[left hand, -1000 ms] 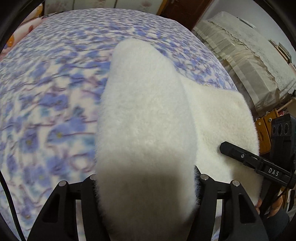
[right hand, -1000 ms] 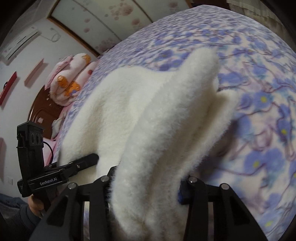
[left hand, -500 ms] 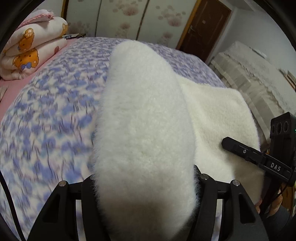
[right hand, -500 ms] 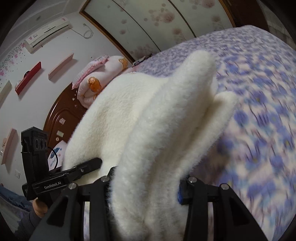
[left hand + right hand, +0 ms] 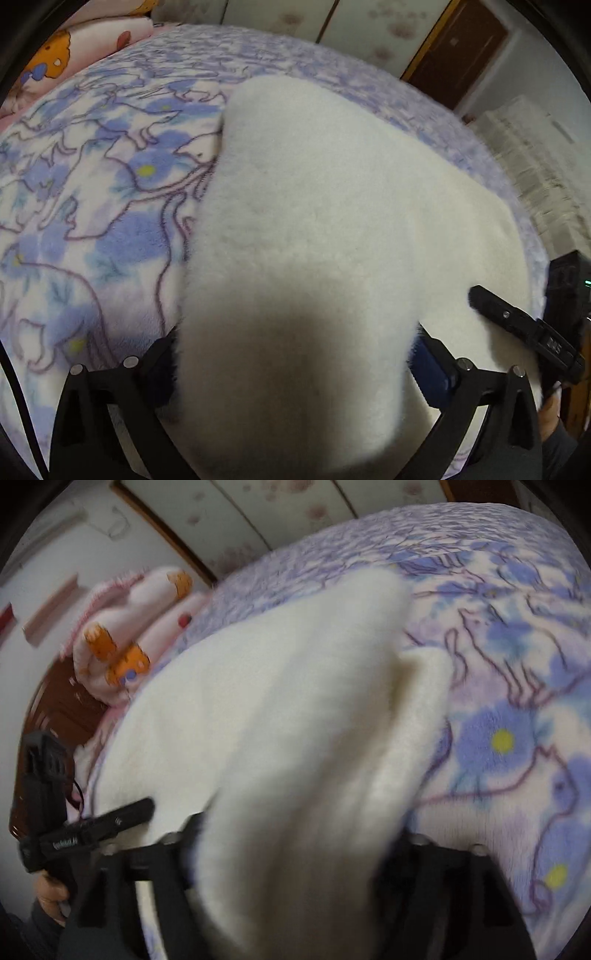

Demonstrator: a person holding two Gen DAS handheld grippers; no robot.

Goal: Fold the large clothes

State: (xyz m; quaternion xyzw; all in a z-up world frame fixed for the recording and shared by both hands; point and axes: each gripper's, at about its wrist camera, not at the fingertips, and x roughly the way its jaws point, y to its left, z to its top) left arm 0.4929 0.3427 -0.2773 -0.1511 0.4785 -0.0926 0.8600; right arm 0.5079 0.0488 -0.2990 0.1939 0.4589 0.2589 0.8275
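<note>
Cream-white plush fleece, thick and fuzzy, fills the near middle of both views: the white garment [image 5: 332,229] lies on the bed's soft blue-and-lilac floral blanket [image 5: 92,206], with a rounded fold rising toward the lens. The left gripper [image 5: 295,362] has its black jaws clamped on a fat bunch of that pile at the near edge, and the right gripper [image 5: 291,842] pinches the garment the same way. A pink quilt [image 5: 122,635] with orange patches sits far left, blurred.
</note>
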